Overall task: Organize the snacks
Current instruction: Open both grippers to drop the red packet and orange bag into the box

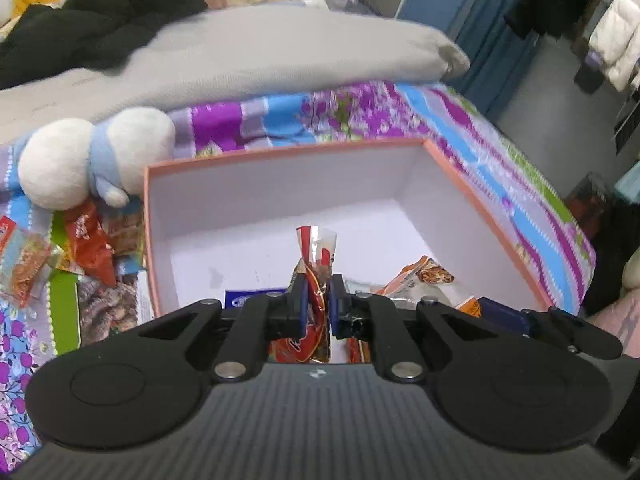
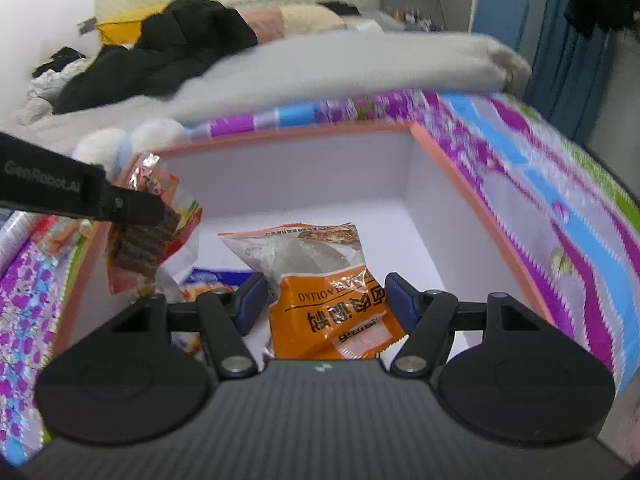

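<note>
The bed [image 1: 500, 168], spread with a purple and blue flowered cover, carries an open box [image 1: 452, 168] with an orange rim and white inside, set near the bed's right edge. Both grippers are held over the near side of that box, and the step in hand is judged to be the dropping of two snacks into it.

To do it well, each packet should be brought below the rim before release, so that nothing catches on the near wall or slides back onto the cover. The orange packet is better laid flat towards the empty far corner, where bare white floor is seen, than stacked on the blue and white packets already lying against the near wall. The thin packet is likely to flop when freed, so a low release is advised.

More loose snacks [image 1: 84, 248] are left on the cover beyond the box's left wall, below a white soft toy [image 1: 60, 160].

The right gripper [image 2: 326, 300] is tilted steeply down into the box, jaws wide and clamped across the orange packet [image 2: 332, 312]. The left gripper [image 1: 319, 300] is tilted down likewise, beside the left wall, jaws pressed almost together on a thin red packet [image 1: 316, 252].
</note>
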The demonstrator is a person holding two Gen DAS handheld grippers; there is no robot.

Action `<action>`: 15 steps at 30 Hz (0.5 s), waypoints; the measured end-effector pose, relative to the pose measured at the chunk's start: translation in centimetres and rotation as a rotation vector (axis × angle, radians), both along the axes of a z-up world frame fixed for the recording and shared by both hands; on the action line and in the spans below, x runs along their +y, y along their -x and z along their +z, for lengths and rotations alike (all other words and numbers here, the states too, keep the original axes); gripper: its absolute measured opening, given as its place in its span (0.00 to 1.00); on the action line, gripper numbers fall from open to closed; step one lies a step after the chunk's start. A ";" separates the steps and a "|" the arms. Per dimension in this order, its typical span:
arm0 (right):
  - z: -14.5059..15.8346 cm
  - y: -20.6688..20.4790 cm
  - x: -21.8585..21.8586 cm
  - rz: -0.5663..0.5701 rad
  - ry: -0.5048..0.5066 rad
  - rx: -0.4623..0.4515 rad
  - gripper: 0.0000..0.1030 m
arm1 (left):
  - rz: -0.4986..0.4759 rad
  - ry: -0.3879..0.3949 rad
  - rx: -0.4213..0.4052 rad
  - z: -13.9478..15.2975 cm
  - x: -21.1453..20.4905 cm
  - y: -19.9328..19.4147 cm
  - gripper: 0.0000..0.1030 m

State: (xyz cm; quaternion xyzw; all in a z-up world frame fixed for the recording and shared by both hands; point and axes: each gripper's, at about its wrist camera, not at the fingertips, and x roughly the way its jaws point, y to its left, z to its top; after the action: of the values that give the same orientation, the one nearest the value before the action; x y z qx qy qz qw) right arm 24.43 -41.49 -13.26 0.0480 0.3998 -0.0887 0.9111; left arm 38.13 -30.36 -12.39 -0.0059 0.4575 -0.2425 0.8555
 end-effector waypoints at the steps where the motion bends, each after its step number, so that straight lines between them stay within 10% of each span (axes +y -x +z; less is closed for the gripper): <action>1: -0.3 -0.1 -0.3 -0.006 -0.008 0.008 0.66 | -0.004 -0.004 0.007 -0.4 -0.2 -0.1 0.12; 7: -0.8 -0.1 -1.4 -0.024 -0.051 0.026 0.67 | -0.005 -0.032 0.007 -0.5 -0.4 -0.2 0.17; 12: 0.1 0.2 -1.4 -0.038 -0.052 0.010 0.82 | 0.017 -0.018 -0.032 1.4 0.9 0.5 0.56; 15: 1.3 1.0 -1.2 -0.047 -0.056 -0.027 0.82 | 0.027 0.000 -0.063 3.1 1.8 1.3 0.57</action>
State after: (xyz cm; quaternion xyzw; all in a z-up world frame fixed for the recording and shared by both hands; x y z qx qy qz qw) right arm 23.44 -42.67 -11.94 0.0839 0.3887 -0.0983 0.9123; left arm 36.83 -28.56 -9.30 -0.0043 0.4301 -0.2307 0.8728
